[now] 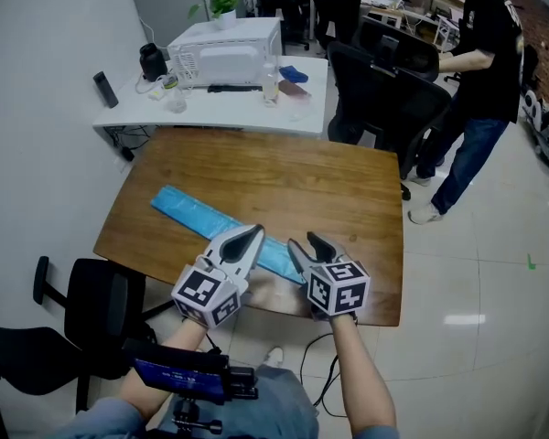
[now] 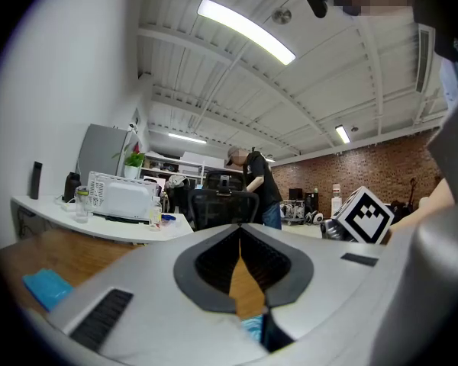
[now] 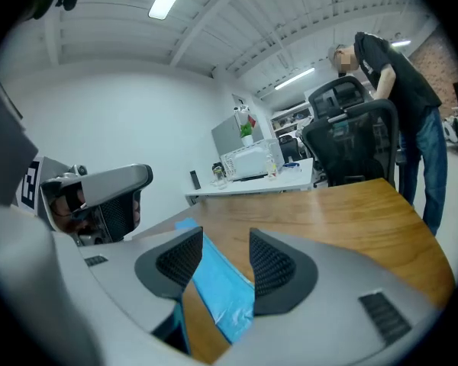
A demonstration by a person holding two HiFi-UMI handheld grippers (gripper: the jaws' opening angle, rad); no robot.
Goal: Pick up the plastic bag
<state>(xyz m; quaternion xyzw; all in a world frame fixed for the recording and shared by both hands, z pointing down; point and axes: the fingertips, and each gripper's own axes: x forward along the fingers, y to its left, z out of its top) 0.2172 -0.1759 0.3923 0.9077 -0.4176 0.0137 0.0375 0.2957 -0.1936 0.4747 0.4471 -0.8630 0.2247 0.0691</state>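
Your left gripper has its jaws pressed together at the tips, with nothing caught between them. Your right gripper stands with its jaws apart; the blue plastic bag shows in the gap, but the pads do not pinch it. The bag lies flat on the wooden table, running diagonally, its near end beneath the gripper tips close to the table's front edge.
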